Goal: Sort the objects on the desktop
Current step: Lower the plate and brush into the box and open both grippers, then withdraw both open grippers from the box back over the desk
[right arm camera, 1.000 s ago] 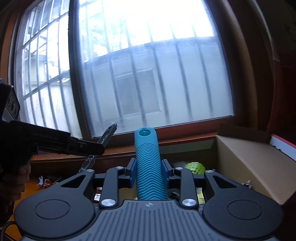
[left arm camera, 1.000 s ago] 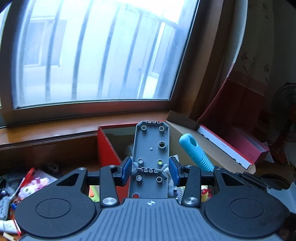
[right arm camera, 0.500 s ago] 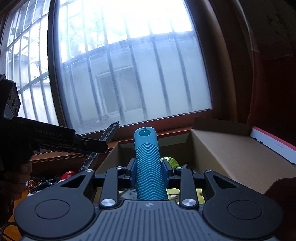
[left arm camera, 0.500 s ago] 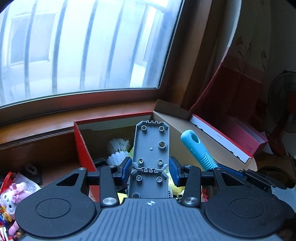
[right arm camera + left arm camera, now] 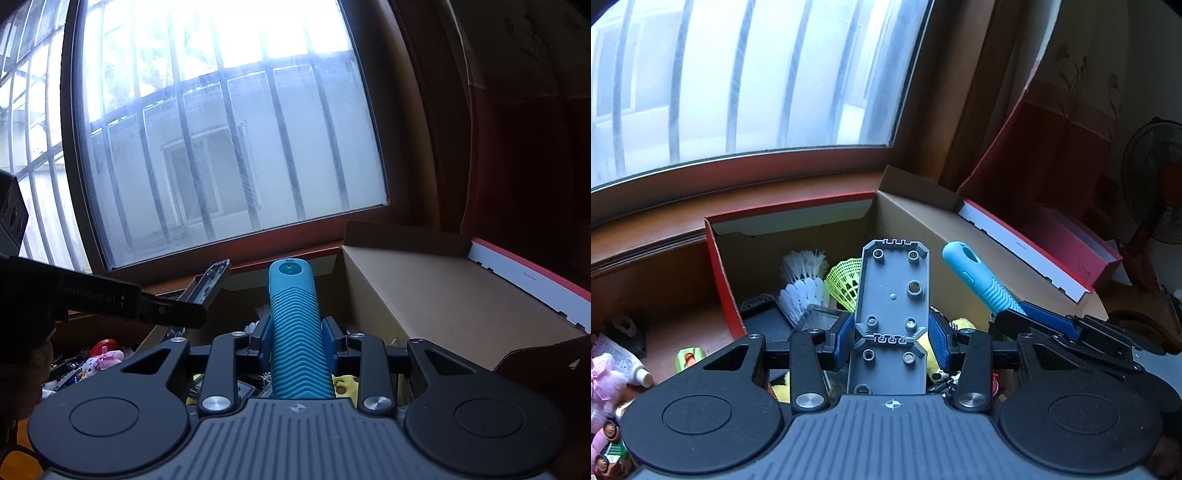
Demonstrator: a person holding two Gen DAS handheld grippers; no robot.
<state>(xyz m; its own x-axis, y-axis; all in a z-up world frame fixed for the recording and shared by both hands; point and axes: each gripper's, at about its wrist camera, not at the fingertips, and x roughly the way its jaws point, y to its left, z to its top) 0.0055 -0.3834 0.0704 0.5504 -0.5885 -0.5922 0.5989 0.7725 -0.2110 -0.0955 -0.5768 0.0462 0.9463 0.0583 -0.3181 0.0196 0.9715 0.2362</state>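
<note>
My left gripper (image 5: 892, 332) is shut on a flat grey plastic plate (image 5: 894, 291) with holes, held upright over the open red cardboard box (image 5: 720, 266). Beside it on the right my right gripper (image 5: 1012, 314) holds a teal ribbed handle (image 5: 982, 280). In the right wrist view my right gripper (image 5: 295, 339) is shut on that teal handle (image 5: 293, 332), which points up and forward above the box (image 5: 424, 295). The left gripper (image 5: 166, 310) with the grey plate (image 5: 212, 280) shows at the left there.
Inside the box lie a white shuttlecock (image 5: 803, 284), a yellow-green shuttlecock (image 5: 846, 280), a black item (image 5: 764, 314) and yellow things. Left of the box on the wooden desk are a tube (image 5: 624, 362), a pink toy (image 5: 602, 380) and small clutter. The box lid (image 5: 1034, 251) leans right. A window is behind.
Both grippers have moved forward and down over the box with their objects still held. The box interior and shuttlecocks have come into view in the left wrist view.
</note>
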